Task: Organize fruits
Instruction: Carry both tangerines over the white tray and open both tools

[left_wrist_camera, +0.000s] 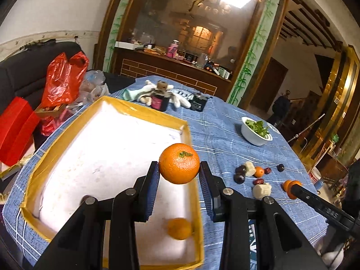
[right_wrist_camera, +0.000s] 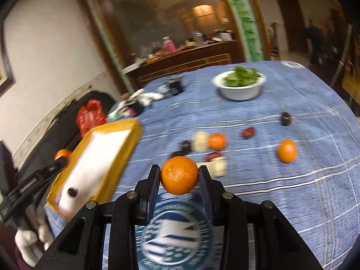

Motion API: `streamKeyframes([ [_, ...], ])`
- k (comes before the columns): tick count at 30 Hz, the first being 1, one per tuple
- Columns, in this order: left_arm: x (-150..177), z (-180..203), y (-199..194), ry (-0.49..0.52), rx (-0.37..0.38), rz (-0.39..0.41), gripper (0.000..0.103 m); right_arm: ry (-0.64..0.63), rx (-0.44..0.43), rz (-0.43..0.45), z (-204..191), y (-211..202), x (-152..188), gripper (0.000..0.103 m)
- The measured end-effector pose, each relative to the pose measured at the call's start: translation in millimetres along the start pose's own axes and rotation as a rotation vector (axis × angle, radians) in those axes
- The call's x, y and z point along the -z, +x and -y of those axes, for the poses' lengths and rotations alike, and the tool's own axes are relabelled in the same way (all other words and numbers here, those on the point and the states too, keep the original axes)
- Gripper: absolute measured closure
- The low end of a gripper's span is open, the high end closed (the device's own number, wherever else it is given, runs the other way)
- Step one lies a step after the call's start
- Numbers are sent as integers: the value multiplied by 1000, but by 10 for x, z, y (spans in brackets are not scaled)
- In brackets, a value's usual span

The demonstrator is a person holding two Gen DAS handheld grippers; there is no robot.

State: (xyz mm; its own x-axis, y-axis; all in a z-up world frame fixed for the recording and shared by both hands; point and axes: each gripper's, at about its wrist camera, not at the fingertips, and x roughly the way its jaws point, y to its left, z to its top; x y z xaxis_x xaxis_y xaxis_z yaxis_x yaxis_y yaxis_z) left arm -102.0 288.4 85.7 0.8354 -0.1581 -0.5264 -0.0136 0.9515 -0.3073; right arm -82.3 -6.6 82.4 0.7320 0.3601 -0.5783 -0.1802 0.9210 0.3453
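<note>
In the left wrist view my left gripper [left_wrist_camera: 179, 166] is shut on an orange [left_wrist_camera: 177, 157] and holds it above the right side of a yellow-rimmed white box [left_wrist_camera: 108, 148]. A second orange [left_wrist_camera: 179, 228] lies in the box near its front right corner. A dark fruit [left_wrist_camera: 86, 199] shows partly behind my finger. My right gripper [right_wrist_camera: 179, 176] is shut on another orange [right_wrist_camera: 180, 171] above the blue checked cloth [right_wrist_camera: 292, 191], right of the box [right_wrist_camera: 101, 155], which holds a dark fruit [right_wrist_camera: 72, 191]. Loose oranges [right_wrist_camera: 286, 150], banana pieces [right_wrist_camera: 200, 141], red dates [right_wrist_camera: 247, 132] and dark plums [right_wrist_camera: 285, 118] lie on the cloth.
A white bowl of greens [right_wrist_camera: 239, 90] stands at the far side of the table. White gloves and small dark boxes [left_wrist_camera: 159, 101] lie behind the box. Red bags [left_wrist_camera: 63, 81] and red cartons [left_wrist_camera: 15, 130] crowd the left edge. A person [left_wrist_camera: 281, 108] stands in the far doorway.
</note>
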Motion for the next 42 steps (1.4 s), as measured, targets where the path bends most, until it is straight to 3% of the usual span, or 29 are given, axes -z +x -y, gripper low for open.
streamKeyframes([
  [10,61,-480,-52,-83,-31,-10,68,-214,-69,-30,-940,36,76,64],
  [20,168,-877,16,-167,-119,-81,68,-247,-258,-197,-1526,568,60,64],
  [25,171,-985,32,-195,-132,-83,68,-245,-289,-282,-1671,876,170,64],
  [34,121,-1062,-71,-228,-138,-44,41,-232,-314,-352,-1724,1130,322,63],
  [36,107,-1042,-108,-234,-155,-30,35,-219,-326,-358,-1708,1146,312,56],
  [38,88,-1042,-126,-239,-163,-24,34,-202,-339,-344,-1675,1115,292,44],
  [42,60,-998,-162,-247,-175,-24,34,-185,-350,-319,-1603,1023,227,43],
])
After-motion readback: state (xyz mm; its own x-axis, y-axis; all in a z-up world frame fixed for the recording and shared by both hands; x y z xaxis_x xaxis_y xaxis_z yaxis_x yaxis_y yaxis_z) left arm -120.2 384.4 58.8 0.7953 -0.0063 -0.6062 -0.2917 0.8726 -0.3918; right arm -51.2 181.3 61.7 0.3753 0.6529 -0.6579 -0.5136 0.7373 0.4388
